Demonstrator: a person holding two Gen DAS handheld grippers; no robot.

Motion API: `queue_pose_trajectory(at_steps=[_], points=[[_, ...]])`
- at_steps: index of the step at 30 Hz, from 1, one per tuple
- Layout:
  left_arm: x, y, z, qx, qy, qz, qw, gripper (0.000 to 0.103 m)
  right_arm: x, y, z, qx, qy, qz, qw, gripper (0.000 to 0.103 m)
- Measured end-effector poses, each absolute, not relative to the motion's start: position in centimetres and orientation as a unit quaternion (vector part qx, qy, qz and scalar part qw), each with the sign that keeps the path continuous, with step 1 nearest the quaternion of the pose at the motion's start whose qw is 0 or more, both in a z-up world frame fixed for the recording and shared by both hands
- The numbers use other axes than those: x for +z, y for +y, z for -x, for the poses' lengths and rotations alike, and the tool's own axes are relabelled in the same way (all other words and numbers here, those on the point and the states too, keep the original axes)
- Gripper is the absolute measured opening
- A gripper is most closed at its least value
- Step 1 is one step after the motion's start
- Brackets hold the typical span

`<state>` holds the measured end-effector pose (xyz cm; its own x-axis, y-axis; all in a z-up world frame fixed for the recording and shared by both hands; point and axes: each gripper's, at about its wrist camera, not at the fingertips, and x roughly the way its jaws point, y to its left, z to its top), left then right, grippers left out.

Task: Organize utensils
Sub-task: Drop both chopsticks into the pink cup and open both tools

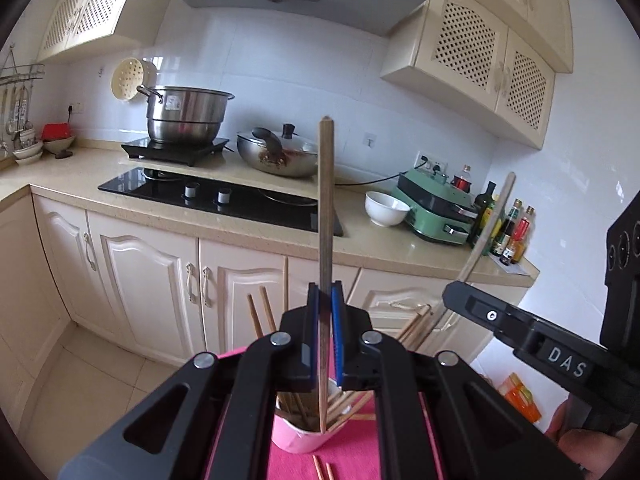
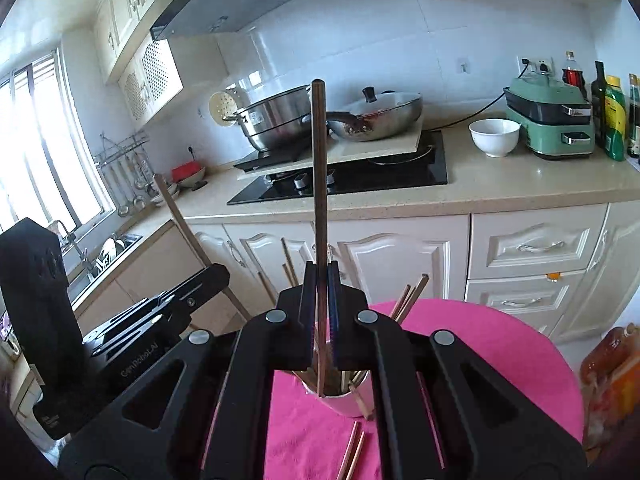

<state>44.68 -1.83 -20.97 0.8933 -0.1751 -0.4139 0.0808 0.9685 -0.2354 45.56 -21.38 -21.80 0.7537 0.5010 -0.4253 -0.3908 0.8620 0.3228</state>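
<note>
My left gripper (image 1: 325,292) is shut on a wooden chopstick (image 1: 325,200) held upright, its lower tip inside a pink cup (image 1: 298,438) full of several chopsticks. My right gripper (image 2: 321,272) is shut on another chopstick (image 2: 320,168), also upright with its lower tip in the same cup (image 2: 348,404). The cup stands on a round table with a pink cloth (image 2: 480,344). Two loose chopsticks (image 2: 352,454) lie on the cloth before the cup. Each gripper shows in the other's view, the right gripper (image 1: 532,332) at right, the left gripper (image 2: 132,320) at left.
A kitchen counter (image 1: 380,240) runs behind with a black hob (image 1: 224,196), a steel pot (image 1: 184,114), a wok (image 1: 276,154), a white bowl (image 1: 386,208), a green appliance (image 1: 436,208) and bottles (image 1: 510,232). An orange bottle (image 2: 612,376) stands right of the table.
</note>
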Motion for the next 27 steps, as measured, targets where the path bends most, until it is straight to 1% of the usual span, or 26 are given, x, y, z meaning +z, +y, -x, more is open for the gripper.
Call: queue_pose_trajectory(at_steps=[6,11,17,27], points=[[-21.5,-2.0,-45.4,-0.057,0.216,0.105,0.969,0.006,-22.2,-21.2,-46.5,0.237,0.259,-0.096,0.931,0.006],[-23.3,-2.6,-45.7,-0.054,0.23,0.094,0.967,0.006,-23.2,-20.8,-46.6,0.236,0.267,-0.085,0.931,0.006],[-25.3,-3.0,-44.9,-0.045,0.235,0.075,0.968,0.006,-23.5,-20.4,-45.5,0.234,0.252,-0.058,0.937,0.006],[-28.6,-3.3,-44.0,-0.049,0.276,0.058,0.958,0.006,-24.8,-19.1,-44.3,0.235,0.252,-0.033,0.938,0.006]])
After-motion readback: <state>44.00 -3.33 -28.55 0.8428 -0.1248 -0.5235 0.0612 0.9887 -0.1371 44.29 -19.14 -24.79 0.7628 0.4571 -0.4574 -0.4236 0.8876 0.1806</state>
